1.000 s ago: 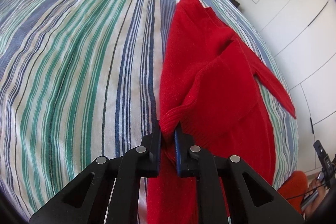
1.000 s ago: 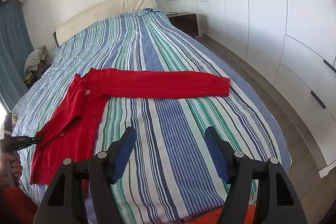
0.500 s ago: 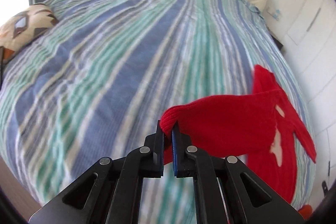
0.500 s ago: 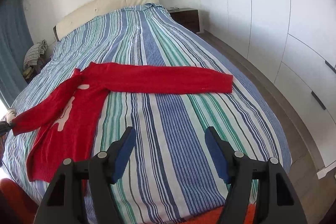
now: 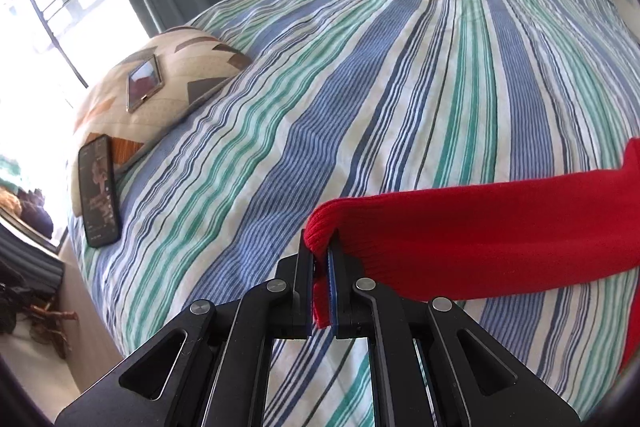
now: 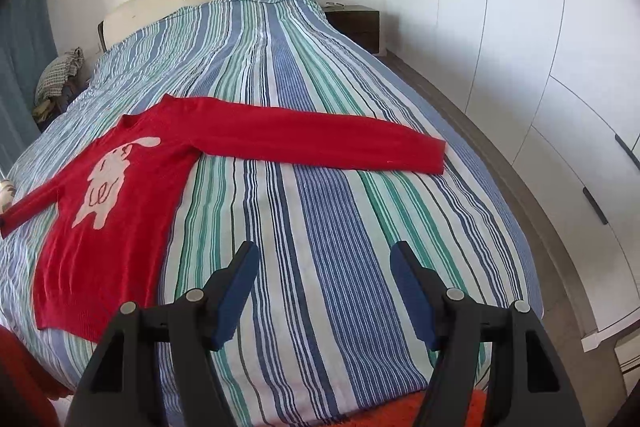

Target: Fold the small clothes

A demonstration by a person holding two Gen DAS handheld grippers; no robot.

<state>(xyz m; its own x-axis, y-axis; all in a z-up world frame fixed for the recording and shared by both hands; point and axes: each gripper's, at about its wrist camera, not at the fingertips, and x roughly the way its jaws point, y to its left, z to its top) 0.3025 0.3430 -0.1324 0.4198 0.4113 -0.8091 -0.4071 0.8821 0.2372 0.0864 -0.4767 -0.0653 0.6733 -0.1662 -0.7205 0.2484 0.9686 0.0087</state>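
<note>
A red knitted sweater [image 6: 120,195] with a pale animal motif lies face up on the striped bed cover [image 6: 320,227], toward the left. One sleeve [image 6: 320,139] stretches flat to the right. The other sleeve [image 5: 480,227] is pulled out to the left, and my left gripper [image 5: 320,259] is shut on its ribbed cuff. That cuff end shows at the far left of the right wrist view, where the left gripper itself is out of frame. My right gripper [image 6: 324,291] hangs open over the bare cover near the bed's foot, holding nothing.
A patterned cushion [image 5: 160,95] carrying two phones [image 5: 98,191] lies at the bed's left edge by the window. White wardrobe doors [image 6: 540,67] run along the right, with a dark nightstand [image 6: 354,23] beyond. An orange rug [image 6: 440,411] lies at the foot.
The left gripper has swung left with the cuff, drawing the sleeve off the sweater's front and straight out to the side, uncovering the motif. The right gripper has held still.
</note>
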